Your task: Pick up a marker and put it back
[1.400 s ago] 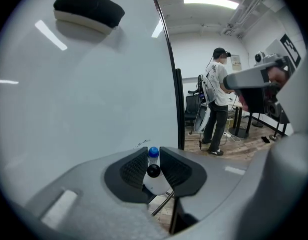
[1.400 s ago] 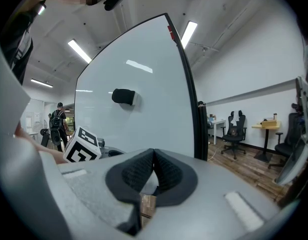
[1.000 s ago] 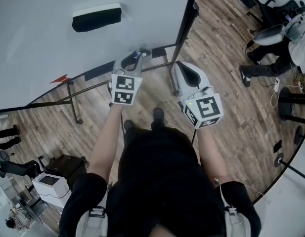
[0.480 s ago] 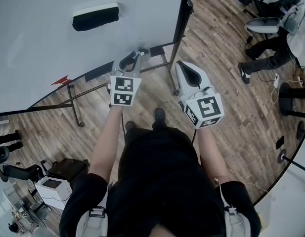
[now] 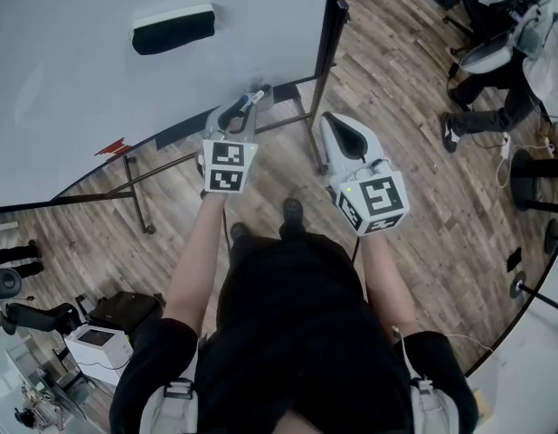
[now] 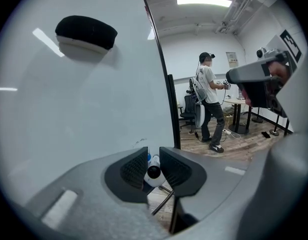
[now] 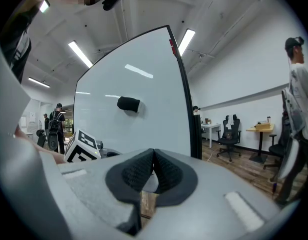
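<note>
whiteboard [image 5: 80, 89]: upright at left, eraser [image 5: 174, 30] stuck on it | left gripper [image 6: 154, 156]: jaws narrow, clamped on marker [image 6: 154, 172], near board's lower edge | right gripper [image 7: 153, 170]: jaws together, empty | risk: marker pivots between pads, falls to floor if grip loosens early

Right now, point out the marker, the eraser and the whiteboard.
marker [image 6: 154, 173]: left gripper view, on the dark round end that faces the camera.
eraser [image 5: 174, 36]: head view, on its black part.
whiteboard [image 5: 70, 107]: head view, on the bare white surface below the eraser.
</note>
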`<move>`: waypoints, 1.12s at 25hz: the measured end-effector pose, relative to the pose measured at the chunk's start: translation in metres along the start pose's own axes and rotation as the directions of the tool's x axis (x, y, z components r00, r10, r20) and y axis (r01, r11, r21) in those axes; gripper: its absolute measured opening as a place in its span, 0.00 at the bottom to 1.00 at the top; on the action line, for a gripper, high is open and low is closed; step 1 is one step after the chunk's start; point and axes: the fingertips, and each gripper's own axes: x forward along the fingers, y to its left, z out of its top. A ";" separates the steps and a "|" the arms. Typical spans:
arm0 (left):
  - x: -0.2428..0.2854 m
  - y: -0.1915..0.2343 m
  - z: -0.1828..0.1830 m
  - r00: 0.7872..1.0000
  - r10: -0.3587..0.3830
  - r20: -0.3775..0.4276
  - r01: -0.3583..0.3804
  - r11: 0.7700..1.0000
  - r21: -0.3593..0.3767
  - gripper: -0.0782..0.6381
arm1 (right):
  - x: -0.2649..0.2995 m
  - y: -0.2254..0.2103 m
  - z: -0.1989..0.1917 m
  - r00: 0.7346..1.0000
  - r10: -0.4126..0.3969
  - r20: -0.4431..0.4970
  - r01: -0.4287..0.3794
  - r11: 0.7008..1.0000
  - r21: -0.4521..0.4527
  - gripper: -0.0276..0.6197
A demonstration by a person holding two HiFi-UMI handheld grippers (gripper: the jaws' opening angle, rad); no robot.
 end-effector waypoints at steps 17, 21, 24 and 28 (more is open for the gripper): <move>0.012 -0.006 -0.008 1.000 -0.002 -0.029 0.002 1.000 0.011 0.23 | 0.003 -0.013 -0.001 1.000 0.005 0.001 -0.006 1.000 0.015 0.05; 0.015 -0.007 -0.010 0.999 -0.010 -0.047 0.011 1.000 0.021 0.24 | 0.005 -0.014 0.000 1.000 0.007 0.003 -0.007 1.000 0.016 0.05; 0.017 -0.004 -0.011 0.998 0.001 -0.055 0.000 1.000 0.019 0.24 | 0.008 -0.015 0.001 1.000 0.008 0.002 -0.008 1.000 0.016 0.05; 0.017 -0.001 -0.013 0.998 0.005 -0.059 -0.004 1.000 0.016 0.19 | 0.009 -0.014 0.002 1.000 0.005 0.001 -0.006 1.000 0.016 0.05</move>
